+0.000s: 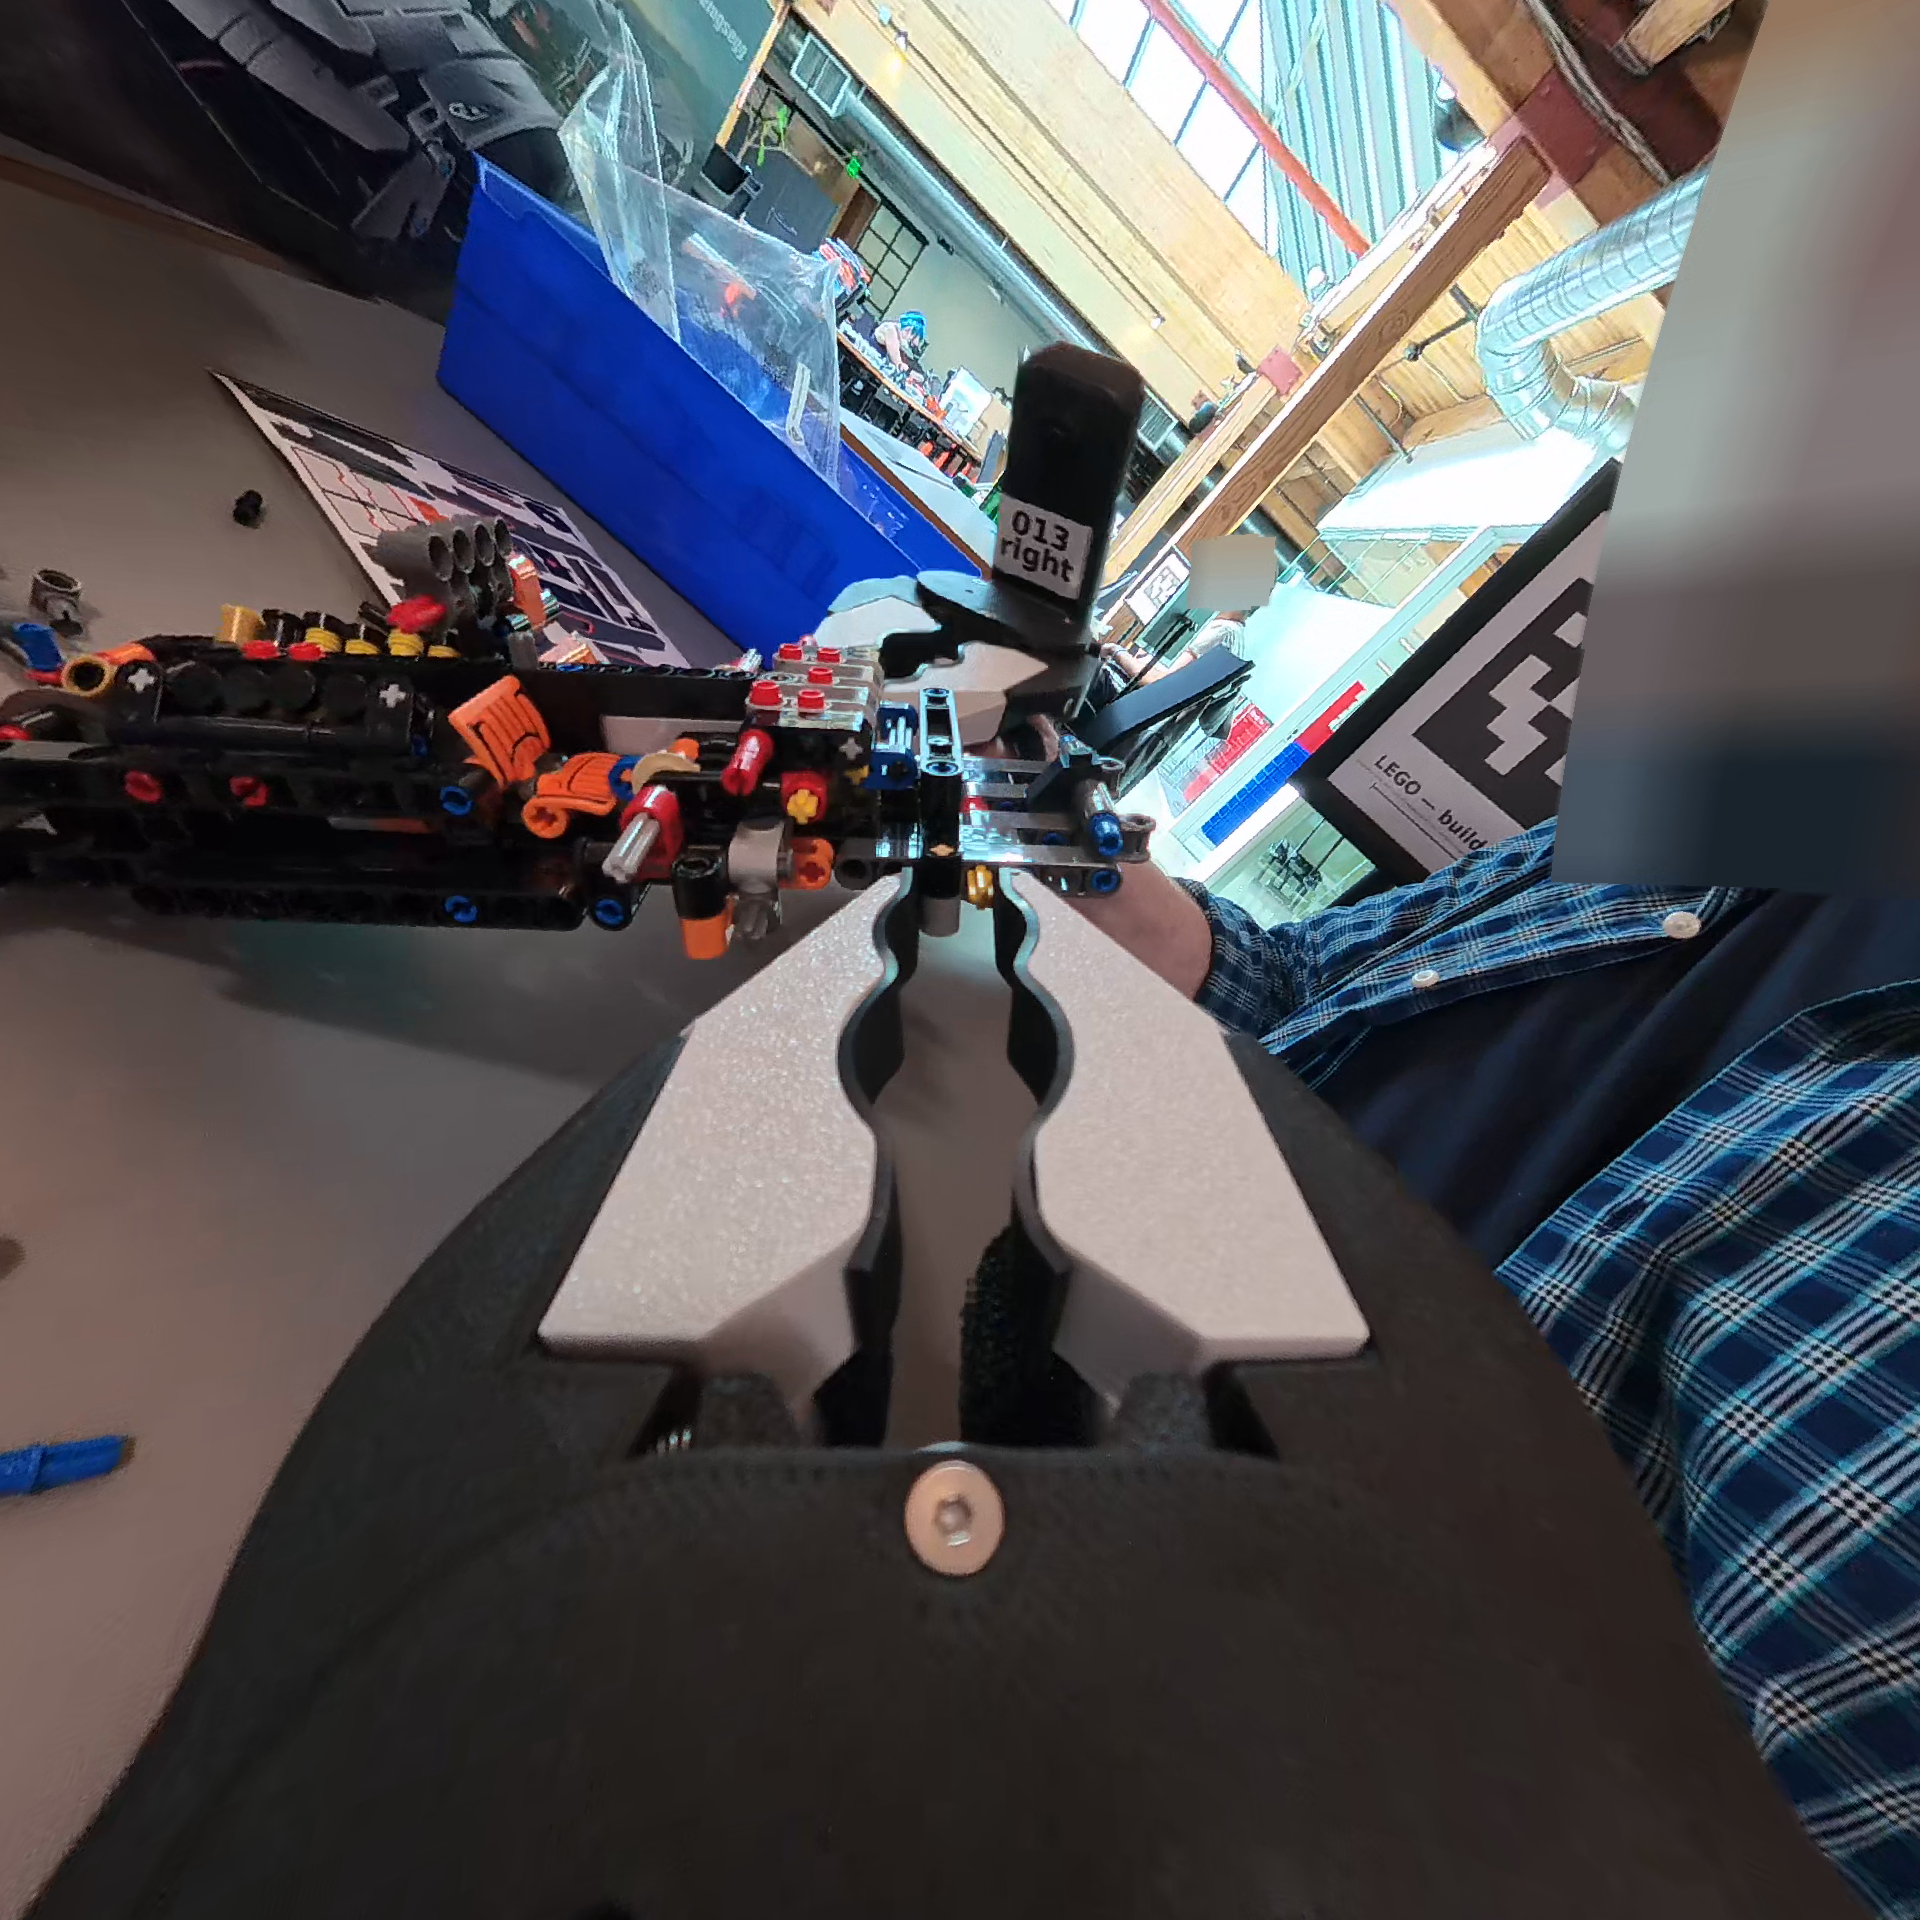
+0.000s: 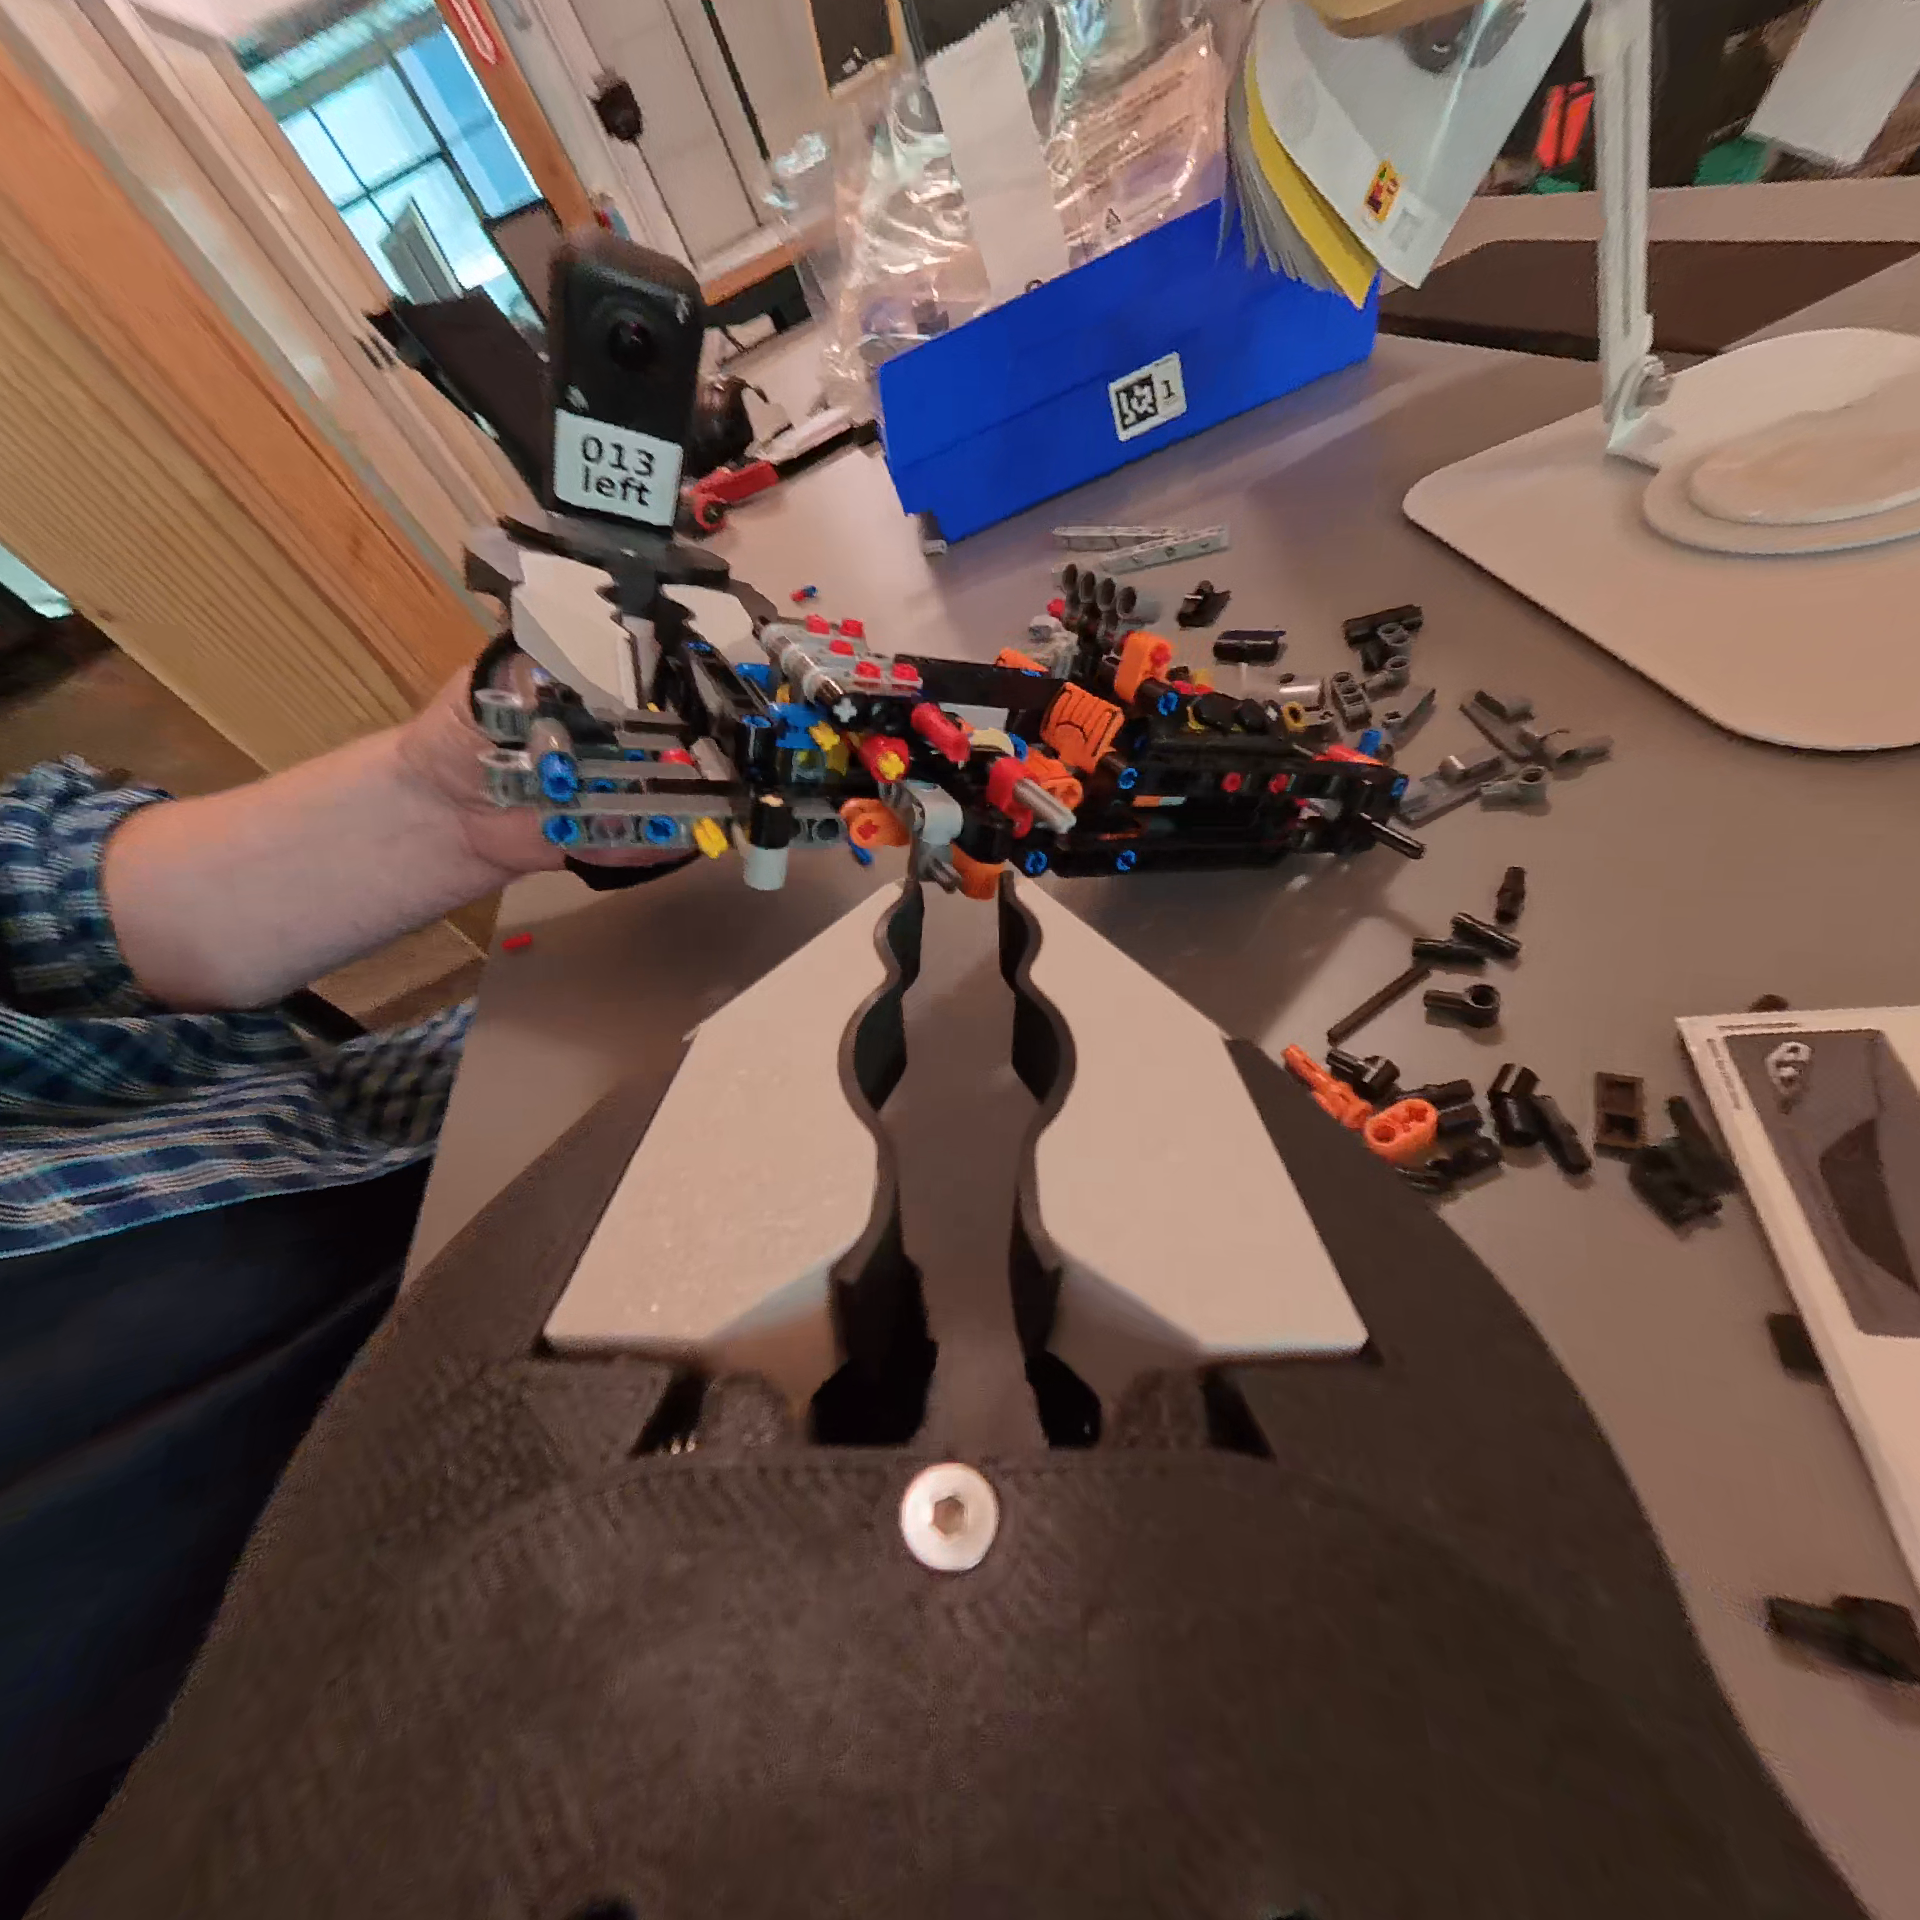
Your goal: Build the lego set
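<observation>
Black grippers (image 1: 954, 894), grey jaws, silver screw (image 1: 953, 1519), blue plaid sleeves (image 1: 1351, 966).

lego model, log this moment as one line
model lifted off table | left tongs shut on model | right tongs shut on model | loose parts on table

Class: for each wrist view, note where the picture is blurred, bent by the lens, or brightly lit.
Left wrist view: the ceiling windows are bright, the blue pin is smeared, and the edges bow. Right wrist view: the black pieces at the right edge are blurred, the lego model is sharp, and the table curves.
</observation>
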